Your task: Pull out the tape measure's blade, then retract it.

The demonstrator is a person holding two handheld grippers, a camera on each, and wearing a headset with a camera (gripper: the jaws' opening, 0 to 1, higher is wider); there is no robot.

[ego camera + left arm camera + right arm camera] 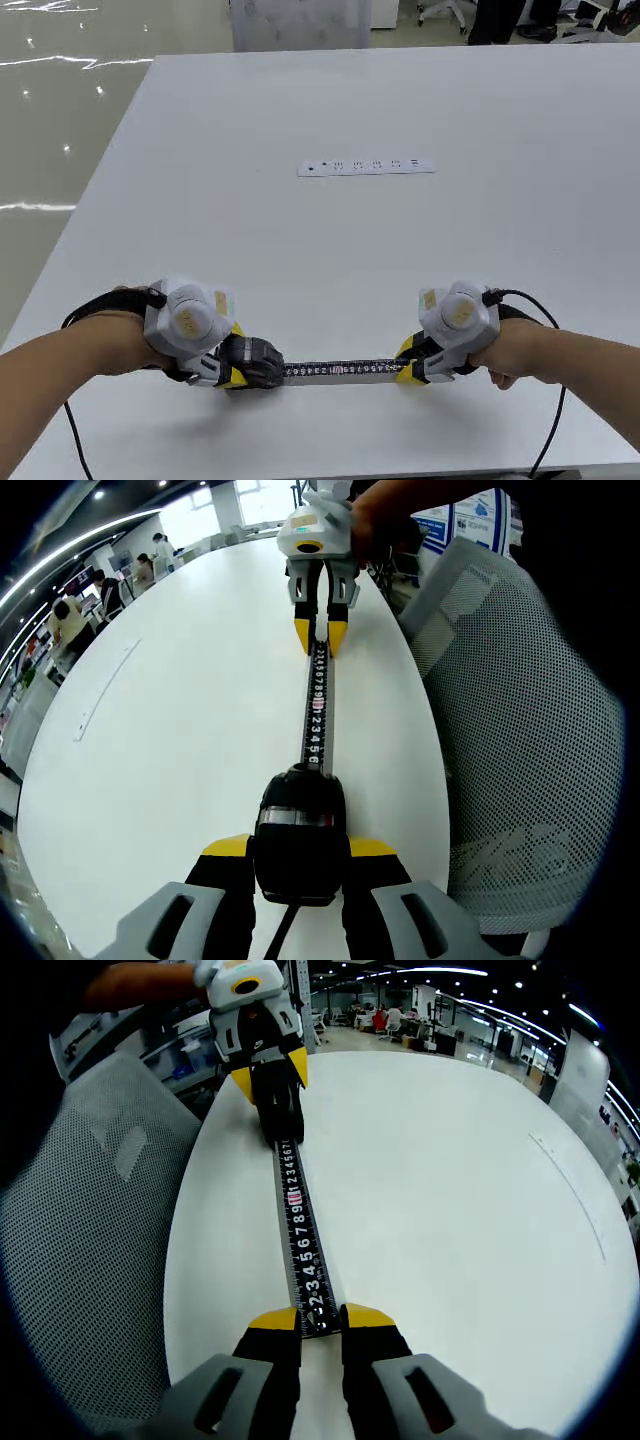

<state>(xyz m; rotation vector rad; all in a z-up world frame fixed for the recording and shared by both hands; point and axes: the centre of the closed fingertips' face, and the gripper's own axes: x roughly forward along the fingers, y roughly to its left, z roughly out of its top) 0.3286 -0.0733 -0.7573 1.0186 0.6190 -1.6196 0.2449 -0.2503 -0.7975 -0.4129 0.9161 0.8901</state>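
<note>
Yellow-tipped grey plastic jaws of the left gripper (300,848) are pressed against both sides of the tape measure case (300,825). The case is a rounded black block with a glossy band across its top, and it sits at the near edge of the table, in front of the person. From its mouth the blade (317,705) runs straight along the tabletop, a narrow dark strip printed with pale numerals and one reddish mark partway along. The right gripper (320,1320), with the same yellow tips, pinches the blade's free end between them. Beneath lies the smooth, matte white table (350,250). A flat white power strip (366,166) rests well apart, toward the table's middle. A grey mesh chair (90,1210) stands beside the table's edge.
</note>
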